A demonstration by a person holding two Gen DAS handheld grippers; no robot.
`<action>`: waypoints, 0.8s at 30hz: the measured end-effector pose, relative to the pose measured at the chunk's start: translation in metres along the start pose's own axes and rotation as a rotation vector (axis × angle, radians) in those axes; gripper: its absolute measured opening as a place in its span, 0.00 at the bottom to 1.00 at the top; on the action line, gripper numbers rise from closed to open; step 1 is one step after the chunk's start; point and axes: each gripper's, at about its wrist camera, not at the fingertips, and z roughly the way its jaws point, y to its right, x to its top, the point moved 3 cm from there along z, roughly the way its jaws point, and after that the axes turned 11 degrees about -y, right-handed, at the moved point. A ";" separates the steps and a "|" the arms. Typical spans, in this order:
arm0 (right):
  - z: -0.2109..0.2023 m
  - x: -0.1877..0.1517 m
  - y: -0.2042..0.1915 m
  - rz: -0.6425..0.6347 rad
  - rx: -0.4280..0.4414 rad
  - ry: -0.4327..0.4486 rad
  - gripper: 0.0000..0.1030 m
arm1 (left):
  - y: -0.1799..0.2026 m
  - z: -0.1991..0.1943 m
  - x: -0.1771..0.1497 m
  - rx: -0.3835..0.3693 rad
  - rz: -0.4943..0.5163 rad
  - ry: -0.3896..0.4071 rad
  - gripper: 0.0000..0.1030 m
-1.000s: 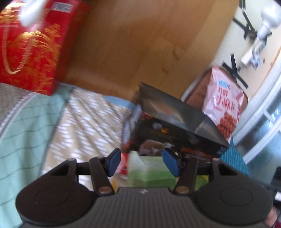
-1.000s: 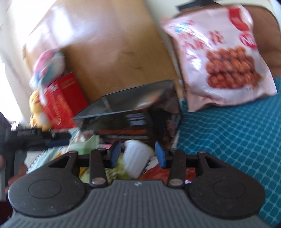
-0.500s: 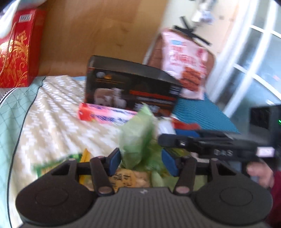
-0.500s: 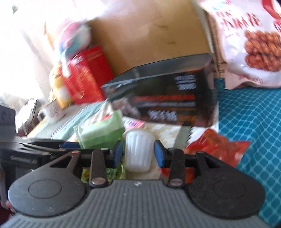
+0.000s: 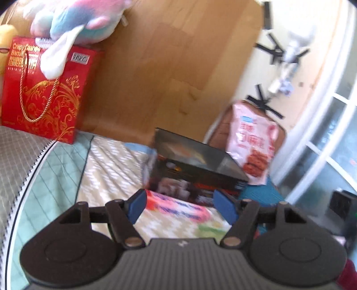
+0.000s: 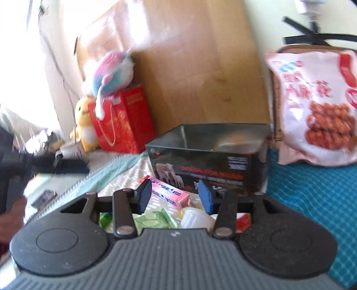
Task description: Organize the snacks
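Note:
A black open-topped box (image 5: 196,162) (image 6: 209,156) stands on the patterned bedspread. A pink flat snack box (image 5: 178,206) (image 6: 169,194) lies in front of it. My left gripper (image 5: 180,206) is open and empty, hovering above the pink box. My right gripper (image 6: 175,195) is open and empty too. Below it lie a green packet (image 6: 156,219), a white ridged cup (image 6: 193,219) and a red wrapper (image 6: 243,222). The green packet shows blurred in the left wrist view (image 5: 212,228).
A red gift bag (image 5: 44,93) (image 6: 125,120) with a plush toy (image 5: 78,20) on top stands against the wooden headboard (image 5: 167,67). A big pink snack bag (image 5: 254,142) (image 6: 316,107) leans at the back right. Teal quilt (image 6: 312,200) lies right.
Both grippers opened and let go: the left released the green packet, the right the white cup, which now lie on the bed. Both grippers pulled back and up.

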 end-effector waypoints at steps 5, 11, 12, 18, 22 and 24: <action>0.045 0.012 -0.006 -0.112 -0.050 -0.167 0.47 | -0.020 0.051 0.015 0.059 -0.029 -0.092 0.65; 0.083 0.018 0.007 -0.087 0.013 -0.337 0.35 | -0.029 0.092 0.009 0.038 -0.077 -0.189 0.50; 0.084 0.017 0.007 -0.095 -0.002 -0.331 0.29 | -0.025 0.091 0.005 0.060 -0.056 -0.176 0.50; 0.045 0.008 0.000 -0.080 -0.012 -0.188 0.26 | -0.002 0.048 -0.009 0.013 -0.041 -0.102 0.50; 0.013 0.018 -0.007 -0.121 -0.057 -0.044 0.26 | 0.022 0.030 0.014 -0.002 0.010 -0.009 0.50; 0.007 0.029 -0.003 -0.131 -0.096 0.012 0.26 | 0.035 0.033 0.030 0.016 0.055 0.022 0.51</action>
